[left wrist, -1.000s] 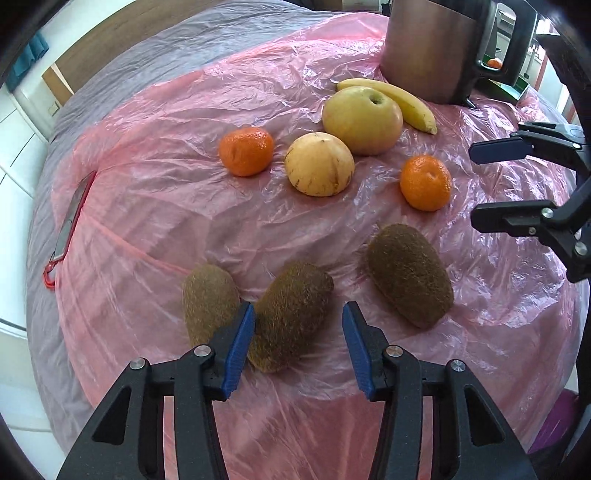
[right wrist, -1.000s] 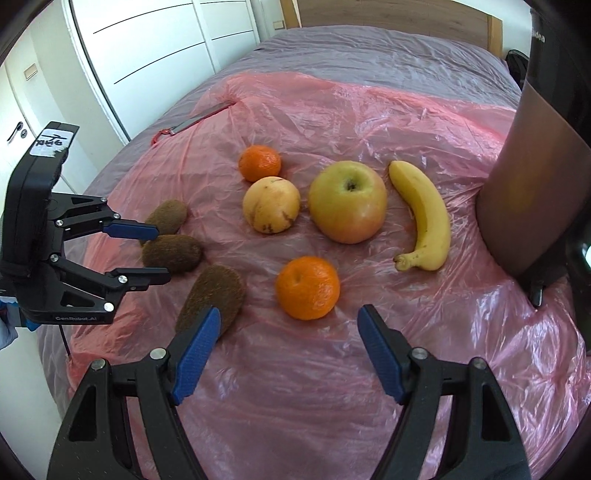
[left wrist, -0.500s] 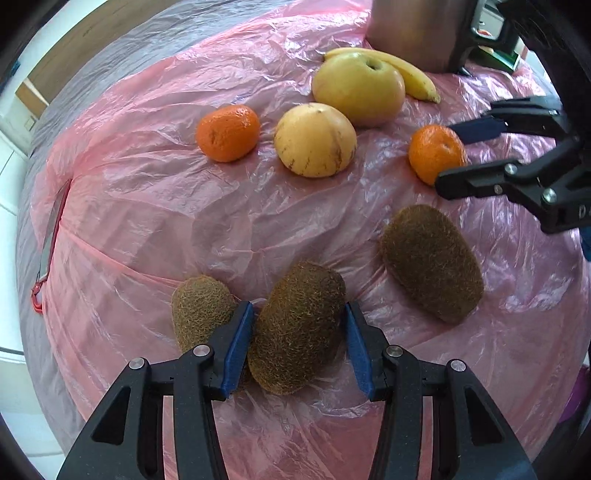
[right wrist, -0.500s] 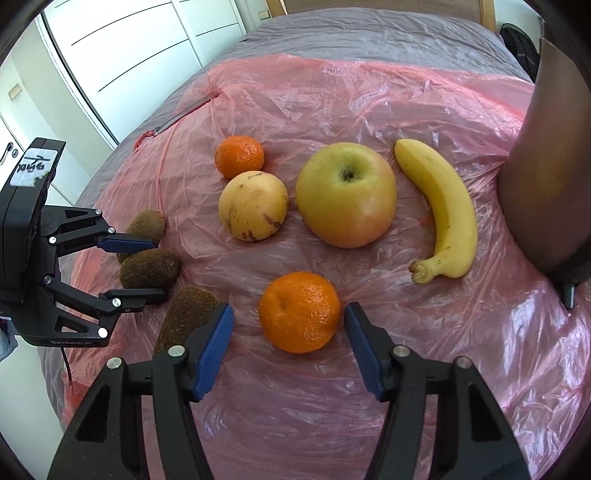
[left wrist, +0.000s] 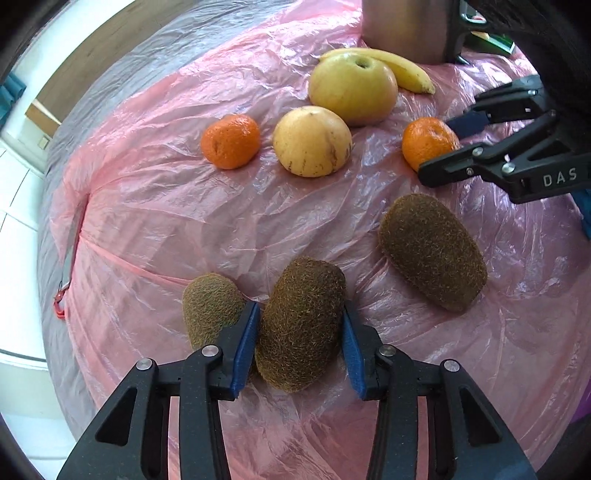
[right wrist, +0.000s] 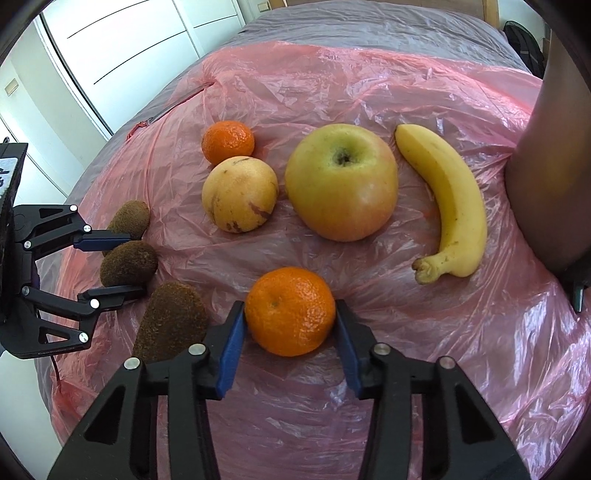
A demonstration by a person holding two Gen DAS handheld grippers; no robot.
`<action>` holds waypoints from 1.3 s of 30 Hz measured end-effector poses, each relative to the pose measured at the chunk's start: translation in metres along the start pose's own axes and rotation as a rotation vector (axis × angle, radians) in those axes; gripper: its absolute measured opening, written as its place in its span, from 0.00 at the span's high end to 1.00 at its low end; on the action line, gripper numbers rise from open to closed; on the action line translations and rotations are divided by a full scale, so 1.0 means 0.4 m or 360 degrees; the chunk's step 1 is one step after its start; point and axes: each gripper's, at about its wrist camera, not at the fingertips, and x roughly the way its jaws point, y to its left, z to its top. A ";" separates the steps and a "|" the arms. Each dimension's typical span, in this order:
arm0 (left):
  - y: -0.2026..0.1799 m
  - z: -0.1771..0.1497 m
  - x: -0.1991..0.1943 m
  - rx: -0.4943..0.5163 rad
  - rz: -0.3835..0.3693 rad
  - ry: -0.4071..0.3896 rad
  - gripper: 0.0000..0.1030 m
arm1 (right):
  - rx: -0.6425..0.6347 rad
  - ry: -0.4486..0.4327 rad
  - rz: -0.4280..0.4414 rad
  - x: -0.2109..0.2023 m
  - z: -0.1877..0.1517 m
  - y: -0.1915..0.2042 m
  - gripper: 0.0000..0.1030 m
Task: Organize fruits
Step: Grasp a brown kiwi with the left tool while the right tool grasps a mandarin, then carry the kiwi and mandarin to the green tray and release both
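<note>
Thin, crinkly pink plastic sheet (right wrist: 424, 332) spread over a smooth grey bed cover (right wrist: 369, 26). Three fuzzy brown egg-shaped kiwis: middle kiwi (left wrist: 301, 325) squeezed between the blue pads of the left gripper (left wrist: 300, 341), small kiwi (left wrist: 212, 304) just beside it, touching the outside of one finger, big kiwi (left wrist: 432, 251) lying apart. Bumpy, shiny round near tangerine (right wrist: 290, 310) sitting between the fingers of the right gripper (right wrist: 290, 341), jaws closing, pads right at its sides. Far tangerine (right wrist: 228, 142) close behind a smooth, pale yellow round fruit (right wrist: 240, 199) with dark streaks. Big, smooth, yellow-green apple (right wrist: 341, 186) next, then a long, curved banana (right wrist: 450, 206). Tall, dull metal jug (left wrist: 402, 26) at the back. Both grippers tipped steeply down at the sheet
</note>
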 end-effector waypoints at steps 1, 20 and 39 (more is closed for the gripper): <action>0.003 -0.001 -0.006 -0.0021 0.0005 -0.0010 0.63 | 0.0001 0.0000 0.0003 -0.001 0.001 -0.001 0.31; -0.004 -0.002 -0.200 -0.0423 -0.0032 -0.0204 0.63 | 0.0019 -0.0145 0.0074 -0.156 -0.036 -0.010 0.32; -0.260 0.059 -0.296 -0.0614 -0.0148 -0.0303 0.63 | 0.0059 -0.0254 -0.0006 -0.371 -0.218 -0.140 0.32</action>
